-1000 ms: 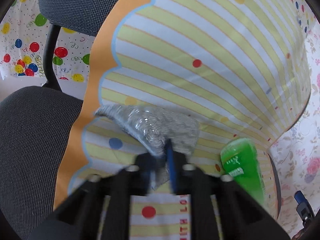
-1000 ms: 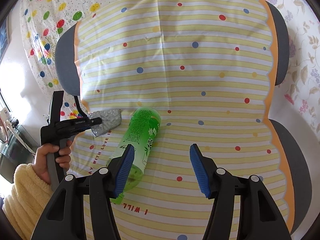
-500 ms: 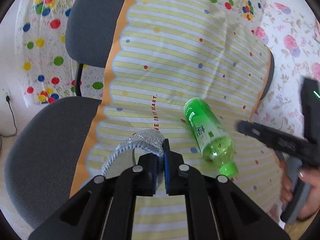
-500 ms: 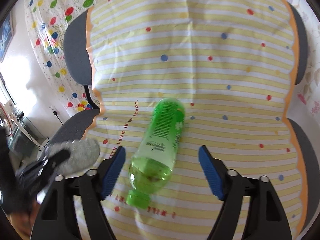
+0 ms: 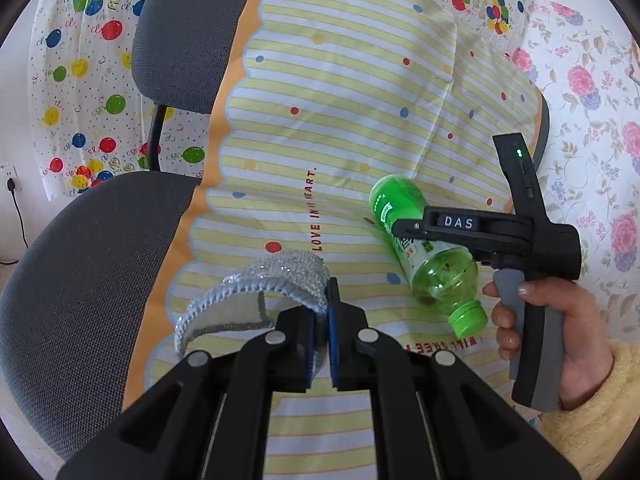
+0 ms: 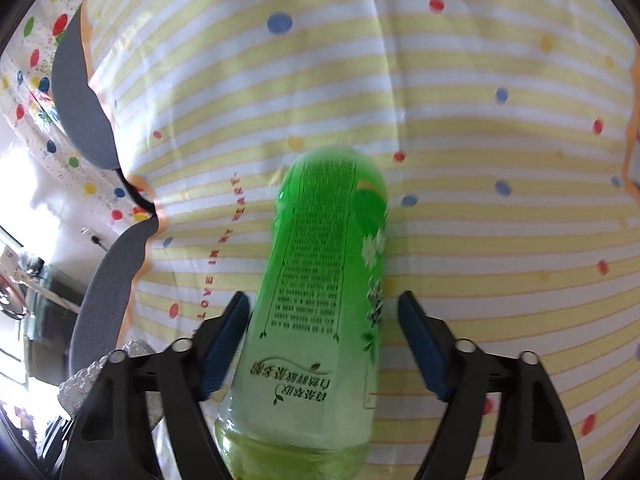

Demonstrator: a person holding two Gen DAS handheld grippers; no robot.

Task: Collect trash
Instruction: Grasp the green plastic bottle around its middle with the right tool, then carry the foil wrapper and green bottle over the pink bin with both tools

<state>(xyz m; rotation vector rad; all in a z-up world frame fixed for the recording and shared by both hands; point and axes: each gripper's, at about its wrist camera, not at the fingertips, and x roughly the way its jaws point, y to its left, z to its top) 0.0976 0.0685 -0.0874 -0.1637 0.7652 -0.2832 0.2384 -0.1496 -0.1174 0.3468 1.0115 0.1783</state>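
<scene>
We read "LOVE IN MY HEART" on the striped cloth point(image 5: 360, 80) ahead of our left fingers; "DAS" on the right gripper point(image 5: 460, 223); Chinese print on the green bottle point(image 6: 320, 280).

A green plastic bottle point(image 6: 320, 300) lies on a yellow-and-white striped cloth point(image 6: 460, 120) with coloured dots and red lettering. Its cap end, out of frame, points toward the camera. The right gripper point(image 6: 324, 344) straddles the bottle, one blue-padded finger point(image 6: 220, 348) on each side, the jaws closing; a gap shows beside the right pad, and the left pad sits close against the label. A grey chair point(image 6: 104, 280) edge shows at left, with silvery crumpled wrapping point(image 6: 80, 388) at lower left.
</scene>
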